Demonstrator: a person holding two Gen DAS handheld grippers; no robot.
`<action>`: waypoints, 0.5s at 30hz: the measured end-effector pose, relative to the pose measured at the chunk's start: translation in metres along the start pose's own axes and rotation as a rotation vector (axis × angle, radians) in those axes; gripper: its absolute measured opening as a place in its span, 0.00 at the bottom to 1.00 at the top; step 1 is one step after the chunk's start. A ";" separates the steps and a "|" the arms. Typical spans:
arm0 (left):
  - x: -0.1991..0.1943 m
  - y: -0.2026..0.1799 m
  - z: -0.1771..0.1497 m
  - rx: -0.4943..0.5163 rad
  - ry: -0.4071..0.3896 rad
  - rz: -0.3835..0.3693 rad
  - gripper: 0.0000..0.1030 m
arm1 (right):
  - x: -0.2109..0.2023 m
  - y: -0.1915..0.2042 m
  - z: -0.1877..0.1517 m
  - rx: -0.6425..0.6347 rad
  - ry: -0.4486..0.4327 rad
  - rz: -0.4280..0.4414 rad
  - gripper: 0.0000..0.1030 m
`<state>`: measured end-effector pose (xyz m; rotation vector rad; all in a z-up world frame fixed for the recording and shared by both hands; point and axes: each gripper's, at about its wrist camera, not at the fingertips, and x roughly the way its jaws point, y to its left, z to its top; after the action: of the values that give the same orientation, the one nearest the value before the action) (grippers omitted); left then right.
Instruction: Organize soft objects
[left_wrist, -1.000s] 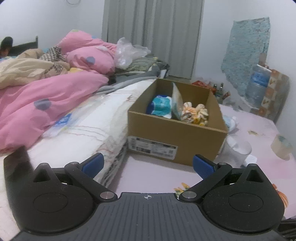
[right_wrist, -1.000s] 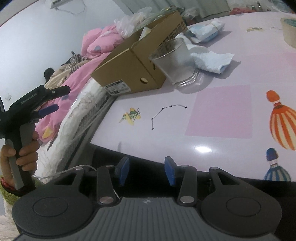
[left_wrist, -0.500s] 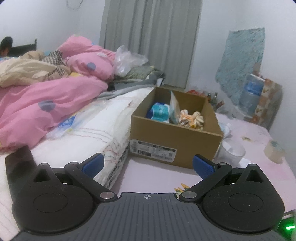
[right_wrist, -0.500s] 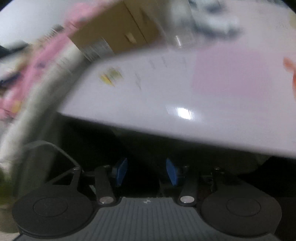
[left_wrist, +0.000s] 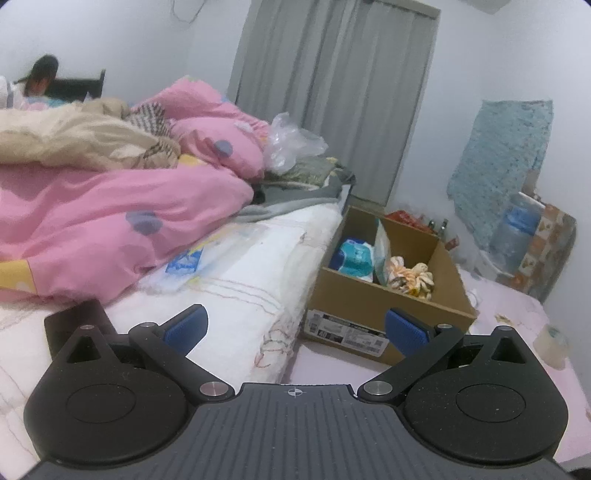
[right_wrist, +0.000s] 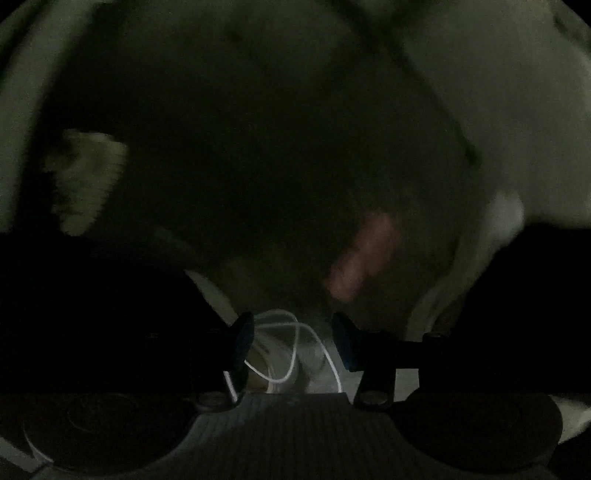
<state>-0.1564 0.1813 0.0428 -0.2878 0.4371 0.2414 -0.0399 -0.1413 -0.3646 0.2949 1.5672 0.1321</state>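
Note:
An open cardboard box (left_wrist: 391, 310) stands on the pink table beside the bed. Inside it lie a blue and white soft pack (left_wrist: 352, 254), an upright pale pouch (left_wrist: 382, 242) and a floral fabric piece (left_wrist: 410, 278). My left gripper (left_wrist: 295, 328) is open and empty, held well short of the box, over the bed's edge. The right wrist view is dark and blurred and points steeply down. There my right gripper (right_wrist: 293, 336) has its jaws apart with nothing pressed between the pads. A white cable (right_wrist: 291, 354) loops below the gap. A blurred pink shape (right_wrist: 364, 254) lies further ahead.
A bed with a pink duvet (left_wrist: 110, 221) and a white mattress (left_wrist: 240, 280) fills the left. A clear plastic bag (left_wrist: 291, 146) sits at its far end. A tape roll (left_wrist: 552, 341) is on the table's right side, a water bottle (left_wrist: 517, 229) behind. A person sits far left.
The left view has drawn back and leftward, so the box sits smaller and further right. The right gripper has dropped from table height into a dark space below, jaws slightly wider.

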 end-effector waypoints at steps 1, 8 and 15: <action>0.003 0.000 0.000 -0.002 0.011 0.006 1.00 | 0.014 -0.006 0.002 0.041 0.021 -0.008 0.70; 0.020 -0.003 -0.003 0.016 0.053 0.046 1.00 | 0.096 -0.034 0.041 0.235 -0.013 -0.105 0.70; 0.039 -0.012 -0.005 0.028 0.102 0.085 1.00 | 0.149 -0.060 0.064 0.325 0.043 -0.198 0.72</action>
<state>-0.1205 0.1748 0.0238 -0.2549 0.5536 0.3042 0.0184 -0.1650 -0.5259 0.3906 1.6496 -0.2749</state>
